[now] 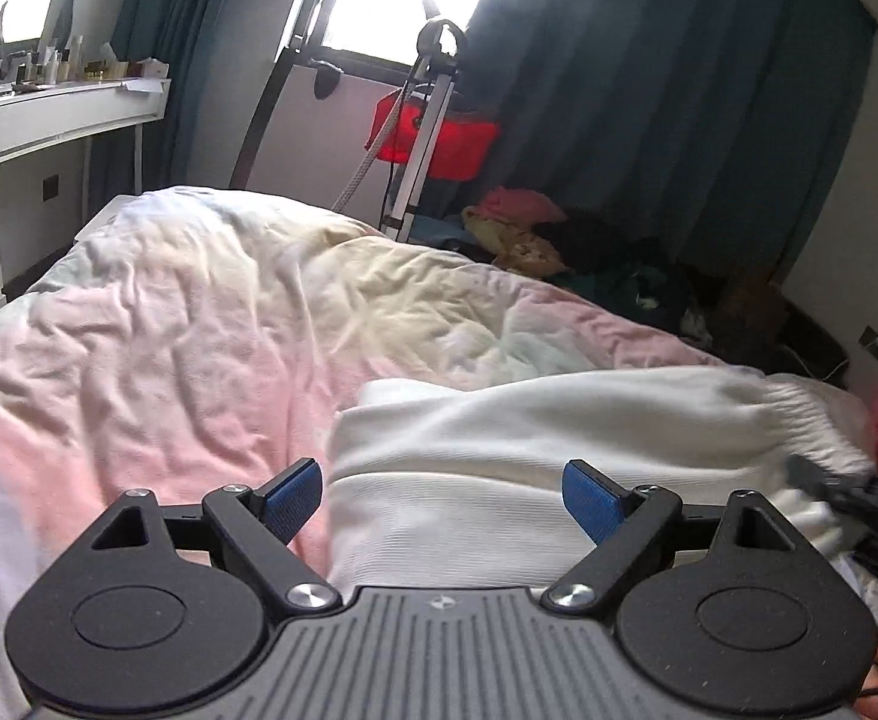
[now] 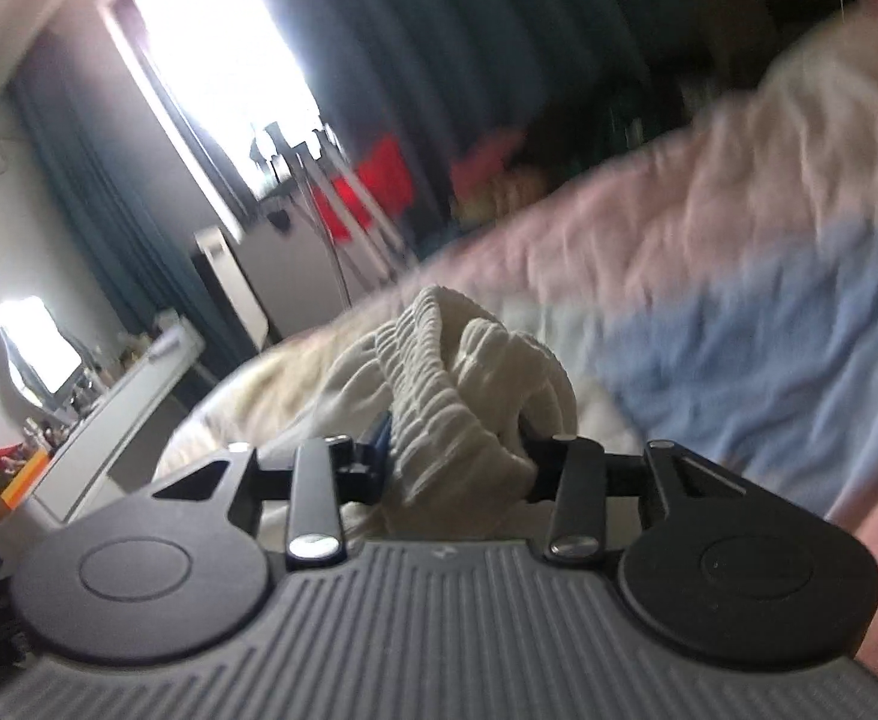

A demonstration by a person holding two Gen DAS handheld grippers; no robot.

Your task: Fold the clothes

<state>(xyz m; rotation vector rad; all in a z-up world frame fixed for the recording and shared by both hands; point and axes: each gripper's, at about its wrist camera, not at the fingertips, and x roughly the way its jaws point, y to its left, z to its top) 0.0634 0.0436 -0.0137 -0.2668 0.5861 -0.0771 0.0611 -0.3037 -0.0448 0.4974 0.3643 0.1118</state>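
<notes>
So this looks pretty early in the fold, honestly. There's one white ribbed garment lying on the bed, near side, right half of the left wrist view. It has an elastic gathered waistband off to the right, so I'm guessing pants or shorts, can't say for sure. It isn't a tidy rectangle yet: the fabric lies in loose humps and one layer seems to overlap another, but I can't tell whether that counts as a deliberate first fold or just how it landed.

The right gripper is clamped onto the bunched-up waistband, with the elastic scrunched between its fingers. That view is tilted and motion-blurred, so my read is that end of the garment is mid-swing, probably being carried over.

The left gripper has its blue pads spread wide apart and is gripping nothing. It hovers just over the near left edge of the white fabric, one pad over the pink duvet and the other over the cloth.

What's left, as far as I can judge: basically everything. Flatten it, bring the ends together, square it up. There's also a dark heap of other clothes at the far right of the bed, none of it folded.
</notes>
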